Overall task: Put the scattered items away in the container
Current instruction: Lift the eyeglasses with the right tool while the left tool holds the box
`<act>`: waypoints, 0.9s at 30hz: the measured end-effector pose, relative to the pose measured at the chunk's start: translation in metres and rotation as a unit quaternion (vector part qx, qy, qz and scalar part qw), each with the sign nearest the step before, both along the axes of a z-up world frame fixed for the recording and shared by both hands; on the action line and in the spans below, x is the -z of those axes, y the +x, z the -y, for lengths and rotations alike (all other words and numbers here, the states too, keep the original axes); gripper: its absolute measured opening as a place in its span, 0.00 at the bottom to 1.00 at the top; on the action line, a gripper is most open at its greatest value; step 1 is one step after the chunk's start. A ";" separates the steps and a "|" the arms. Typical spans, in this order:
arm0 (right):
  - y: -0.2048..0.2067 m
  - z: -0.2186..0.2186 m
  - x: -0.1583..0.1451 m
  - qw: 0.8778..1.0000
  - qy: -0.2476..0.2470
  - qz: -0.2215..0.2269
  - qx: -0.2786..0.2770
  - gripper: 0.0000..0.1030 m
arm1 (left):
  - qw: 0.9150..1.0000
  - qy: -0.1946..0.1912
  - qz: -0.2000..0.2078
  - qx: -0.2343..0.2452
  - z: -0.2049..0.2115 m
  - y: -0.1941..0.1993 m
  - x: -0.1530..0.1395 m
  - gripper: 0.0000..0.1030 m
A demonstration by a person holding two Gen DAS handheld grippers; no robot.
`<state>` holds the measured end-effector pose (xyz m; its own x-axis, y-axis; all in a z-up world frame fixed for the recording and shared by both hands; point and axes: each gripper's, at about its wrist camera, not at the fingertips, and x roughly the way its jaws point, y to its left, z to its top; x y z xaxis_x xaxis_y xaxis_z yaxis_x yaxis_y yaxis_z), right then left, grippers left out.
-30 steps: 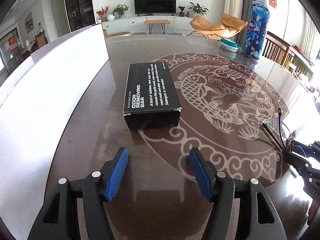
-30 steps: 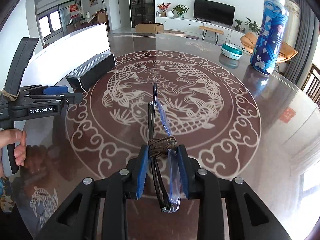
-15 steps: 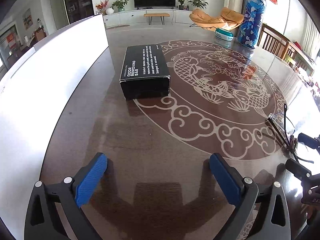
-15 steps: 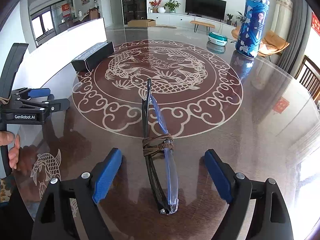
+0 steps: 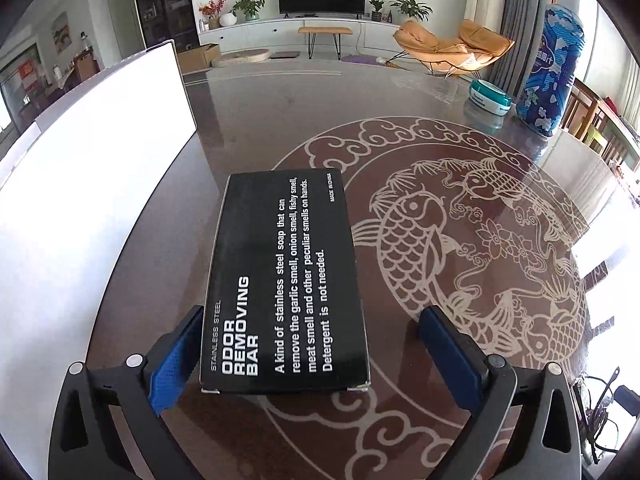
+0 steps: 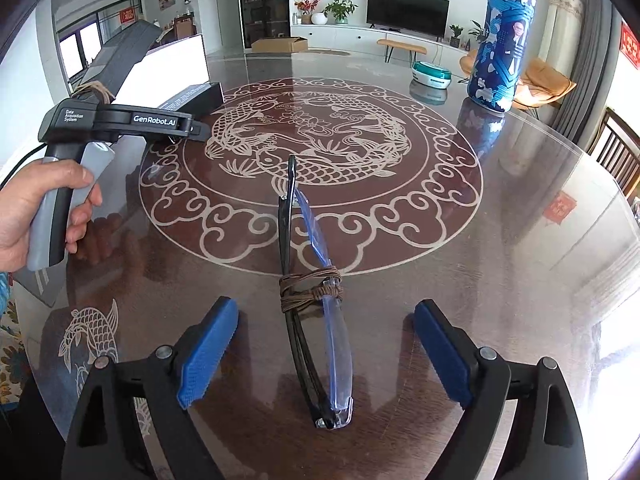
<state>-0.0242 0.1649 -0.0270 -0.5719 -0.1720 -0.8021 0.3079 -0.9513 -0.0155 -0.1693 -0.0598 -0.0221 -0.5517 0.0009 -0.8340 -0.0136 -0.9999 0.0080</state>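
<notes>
A black box [image 5: 284, 280] printed "ODOR REMOVING BAR" lies flat on the glass table [image 5: 400, 128]. My left gripper [image 5: 312, 356] is open wide and straddles the box's near end. Its left pad [image 5: 176, 356] sits close against the box's side, while its right pad [image 5: 448, 356] stands well clear. Folded glasses [image 6: 320, 320] bound with brown cord lie on the table between the pads of my right gripper [image 6: 324, 348]. Its jaws are opening and neither pad touches the glasses. A large white container [image 5: 80, 180] stands left of the box.
A tall blue patterned cylinder [image 6: 500, 48] and a teal round tin [image 6: 432, 72] stand at the far right of the table. A hand [image 6: 24, 216] holds the left gripper's handle. Wooden chairs [image 6: 620, 152] line the table's right edge.
My left gripper opened wide and moved forward until its jaws straddle the black box. My right gripper opened and let go of the glasses, which now lie on the table.
</notes>
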 end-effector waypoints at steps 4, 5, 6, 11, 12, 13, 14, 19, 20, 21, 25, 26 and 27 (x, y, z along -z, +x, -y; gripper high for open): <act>0.000 0.000 0.000 1.000 0.000 0.000 0.000 0.88 | 1.000 -0.003 -0.006 0.015 -0.003 -0.010 -0.004 0.84; 0.000 0.000 0.000 1.000 -0.001 0.000 0.000 0.88 | 1.000 -0.004 -0.015 0.014 -0.002 -0.008 -0.007 0.66; 0.000 0.000 0.000 1.000 -0.001 0.000 0.000 0.88 | 1.000 0.002 -0.018 0.016 0.000 -0.007 -0.008 0.57; 0.000 0.000 0.000 1.000 -0.002 0.001 0.000 0.88 | 0.999 -0.001 -0.028 0.031 -0.001 0.007 -0.008 0.57; 0.000 0.000 0.000 1.000 -0.003 0.001 -0.001 0.88 | 0.999 0.001 -0.028 0.034 -0.001 0.012 -0.008 0.57; 0.000 0.000 0.000 1.000 -0.003 0.001 -0.001 0.88 | 0.999 0.000 -0.028 0.040 -0.003 0.020 -0.008 0.57; 0.000 0.000 0.000 1.000 -0.003 0.001 -0.001 0.88 | 0.999 0.000 -0.028 0.046 -0.004 0.030 -0.008 0.57; 0.000 0.000 0.000 1.000 -0.003 0.001 -0.001 0.89 | 0.998 0.001 -0.029 0.053 -0.006 0.103 -0.009 0.57; 0.000 0.000 0.000 1.000 -0.003 0.001 -0.001 0.89 | 0.998 0.001 -0.029 0.052 -0.006 0.120 -0.009 0.57; 0.000 0.000 0.000 1.000 -0.003 0.001 -0.001 0.89 | 0.998 0.002 -0.029 0.050 -0.006 0.135 -0.008 0.57; 0.000 0.001 0.000 1.000 -0.003 0.002 -0.001 0.89 | 0.998 0.003 -0.036 0.047 -0.012 0.183 -0.007 0.58; 0.000 0.001 0.000 1.000 -0.003 0.002 -0.001 0.89 | 0.998 0.002 -0.036 0.047 -0.013 0.189 -0.007 0.59; 0.000 0.001 0.000 1.000 -0.003 0.002 -0.001 0.90 | 0.998 0.004 -0.033 0.049 -0.014 0.192 -0.006 0.70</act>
